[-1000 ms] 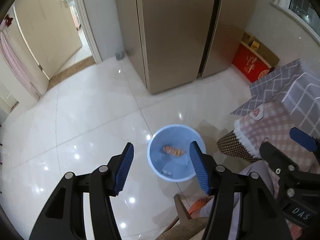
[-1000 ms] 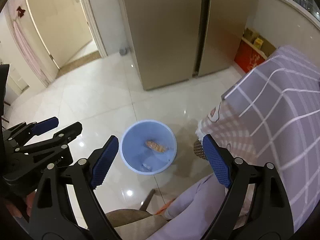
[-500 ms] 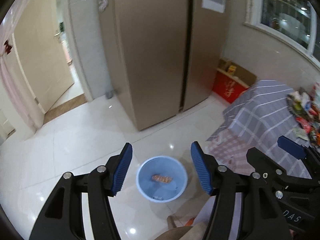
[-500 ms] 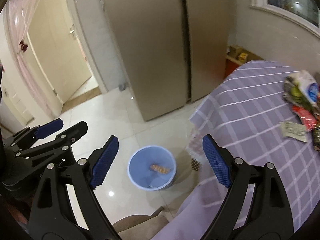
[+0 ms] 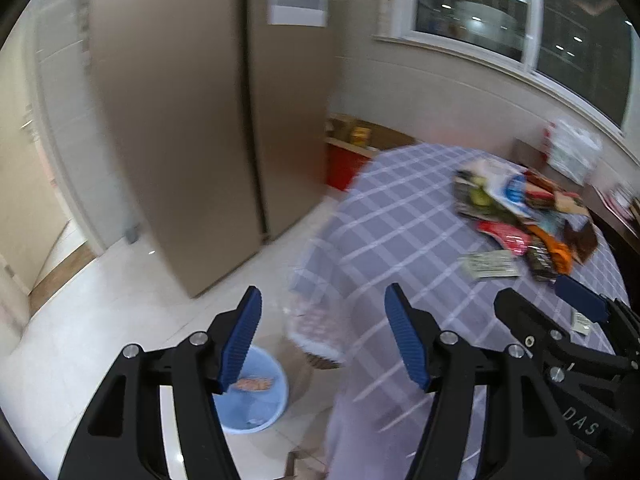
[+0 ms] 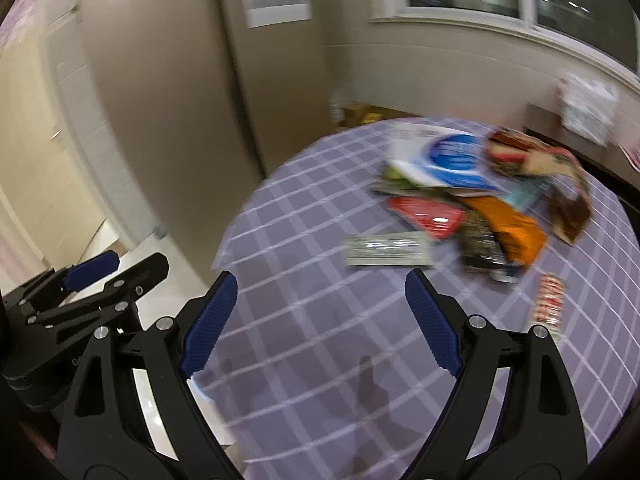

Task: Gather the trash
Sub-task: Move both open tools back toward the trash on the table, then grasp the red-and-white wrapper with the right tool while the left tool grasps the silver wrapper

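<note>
Lying in a loose heap on the far side of the checked tablecloth (image 6: 320,320), the snack wrappers (image 6: 480,200) look light, thin and crinkly, likely slippery; pinch a free edge. The silver packet (image 6: 388,250) lies nearest. Left gripper (image 5: 322,340) is opening, empty; right gripper (image 6: 320,320) gapes wide, empty. Blue bin (image 5: 260,404) waits on the floor.

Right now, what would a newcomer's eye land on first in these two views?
The bright heap of wrappers at the far side of the purple checked tablecloth. Then the blue bin on the white floor beside the table, already holding an orange wrapper. Both the left gripper, its jaws opening, and the right gripper are empty.
</note>
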Tool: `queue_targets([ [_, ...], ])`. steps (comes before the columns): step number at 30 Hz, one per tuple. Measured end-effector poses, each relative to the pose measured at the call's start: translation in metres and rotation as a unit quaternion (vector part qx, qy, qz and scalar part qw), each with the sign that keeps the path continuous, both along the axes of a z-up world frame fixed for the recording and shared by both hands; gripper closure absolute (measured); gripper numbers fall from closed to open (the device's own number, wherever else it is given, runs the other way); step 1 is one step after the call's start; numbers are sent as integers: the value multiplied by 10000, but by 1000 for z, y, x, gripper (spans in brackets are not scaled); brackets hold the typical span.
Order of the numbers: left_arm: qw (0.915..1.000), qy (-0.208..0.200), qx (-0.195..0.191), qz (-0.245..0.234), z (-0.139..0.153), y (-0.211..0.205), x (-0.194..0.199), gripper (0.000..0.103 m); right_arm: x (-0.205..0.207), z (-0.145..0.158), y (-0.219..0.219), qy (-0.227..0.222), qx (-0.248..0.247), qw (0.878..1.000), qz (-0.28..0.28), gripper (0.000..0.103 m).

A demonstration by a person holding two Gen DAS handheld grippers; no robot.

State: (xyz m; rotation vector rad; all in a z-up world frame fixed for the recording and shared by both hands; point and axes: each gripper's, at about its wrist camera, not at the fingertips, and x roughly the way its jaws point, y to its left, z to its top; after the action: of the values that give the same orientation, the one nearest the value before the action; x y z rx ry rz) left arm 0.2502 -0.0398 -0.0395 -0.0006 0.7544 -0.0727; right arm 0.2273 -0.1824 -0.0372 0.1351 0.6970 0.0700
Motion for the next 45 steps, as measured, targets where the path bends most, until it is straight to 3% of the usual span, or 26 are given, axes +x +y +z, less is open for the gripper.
queue_targets([
  [7, 9956, 96, 145, -916, -6, -68, 28, 35, -2, -4, -67, 123, -122, 9955, -935, 18],
  [14, 9859, 332, 283, -1614, -21, -109, 50, 30, -7, -13, -120, 407, -320, 9816, -1837, 18],
  [24, 9652, 723, 580, -2446, -50, -145, 82, 29, -1, -38, -143, 935, -133, 9782, -1850, 19],
  [27, 9608, 810, 527, -2598, -51, -148, 87, 29, 4, -47, -144, 1093, -245, 9759, -1872, 32],
  [29, 9593, 768, 562, -2660, -51, -152, 88, 37, 5, -47, -142, 1085, -465, 9746, -1904, 37],
  [31, 9576, 763, 570, -2721, -49, -153, 85, 62, 5, -46, -142, 1068, -457, 9748, -1904, 46],
  [33, 9582, 779, 585, -2692, -48, -152, 83, 78, 4, -44, -142, 1044, -479, 9748, -1914, 75],
  [34, 9587, 785, 588, -2669, -48, -152, 84, 82, 3, -43, -142, 1049, -463, 9750, -1905, 77],
  [37, 9610, 862, 494, -2579, -46, -146, 82, 88, 1, -43, -144, 1028, -335, 9773, -1824, 81],
  [45, 9732, 893, 298, -2096, -43, -120, 67, 89, -4, -39, -139, 1013, -42, 9827, -1549, 86],
])
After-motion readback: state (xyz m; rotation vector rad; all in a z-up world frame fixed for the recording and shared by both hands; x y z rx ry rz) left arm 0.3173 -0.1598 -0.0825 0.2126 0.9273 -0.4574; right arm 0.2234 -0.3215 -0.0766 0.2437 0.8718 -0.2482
